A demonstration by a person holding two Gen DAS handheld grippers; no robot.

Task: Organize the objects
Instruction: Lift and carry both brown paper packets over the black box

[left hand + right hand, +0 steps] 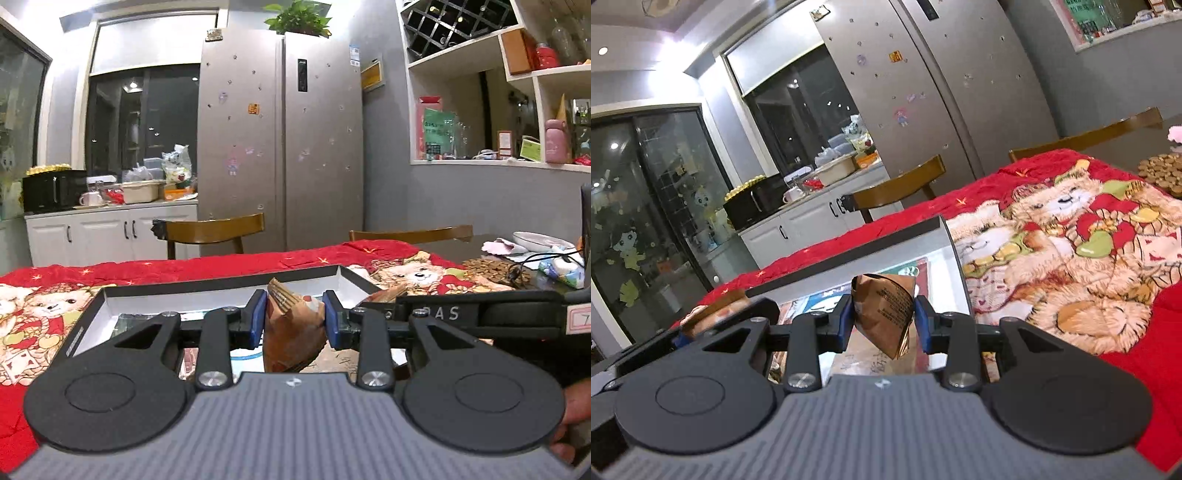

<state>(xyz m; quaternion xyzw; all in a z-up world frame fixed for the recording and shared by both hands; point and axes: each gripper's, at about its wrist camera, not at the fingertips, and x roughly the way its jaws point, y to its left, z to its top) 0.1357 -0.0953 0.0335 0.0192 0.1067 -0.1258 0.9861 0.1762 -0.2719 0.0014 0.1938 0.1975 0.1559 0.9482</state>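
Observation:
My left gripper (pixel 294 319) is shut on a brown snack packet (pixel 293 332) and holds it over an open black box (pixel 221 284) with a white inside. My right gripper (pixel 882 319) is shut on another brown foil packet (pixel 886 314) above the same box (pixel 849 251). Several flat packets lie on the box floor under both grippers. The right gripper's black body (pixel 480 314) crosses the right side of the left wrist view. The left gripper's packet (pixel 716 308) shows at the left of the right wrist view.
The box sits on a red bear-print cloth (pixel 1071 258) over the table. Two wooden chairs (pixel 214 229) stand behind the table. A cork mat (pixel 491 271), a white plate (pixel 543 242) and a cable lie at the far right. A fridge (pixel 280 147) and counter stand beyond.

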